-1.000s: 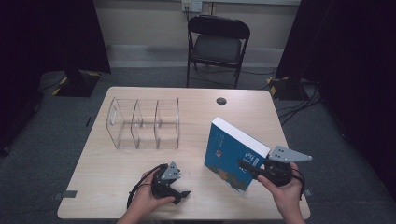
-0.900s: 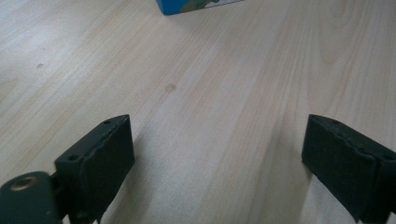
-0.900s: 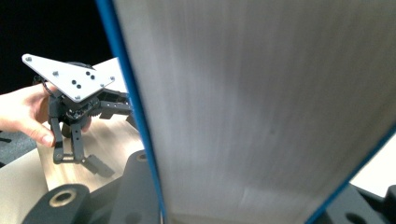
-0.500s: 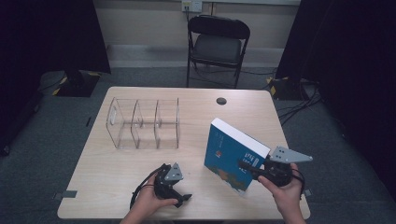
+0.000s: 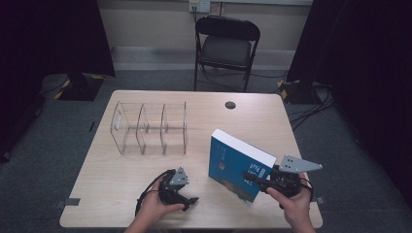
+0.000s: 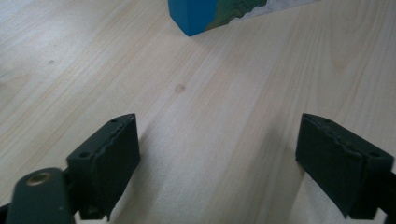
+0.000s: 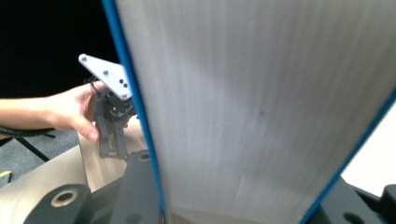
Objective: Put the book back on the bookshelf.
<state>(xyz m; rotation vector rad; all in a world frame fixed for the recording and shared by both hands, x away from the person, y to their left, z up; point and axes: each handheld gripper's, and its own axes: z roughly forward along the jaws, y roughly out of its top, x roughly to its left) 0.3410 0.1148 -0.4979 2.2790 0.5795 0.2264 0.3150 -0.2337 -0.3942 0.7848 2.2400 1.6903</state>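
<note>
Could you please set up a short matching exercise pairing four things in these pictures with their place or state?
Things:
1. blue book
2. clear organizer
3. left gripper
4. folding chair

Places or states:
A. on the floor beyond the table
B. clamped on edge by the right gripper
C. open above bare wood
D. empty, on the table's left half

Pairs: 1-B, 2-D, 3-C, 4-A

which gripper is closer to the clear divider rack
Left. The left gripper sits on the table just in front of the clear divider rack, jaws open and empty. The right gripper is farther off to the rack's right, clamped on the blue book.
</note>
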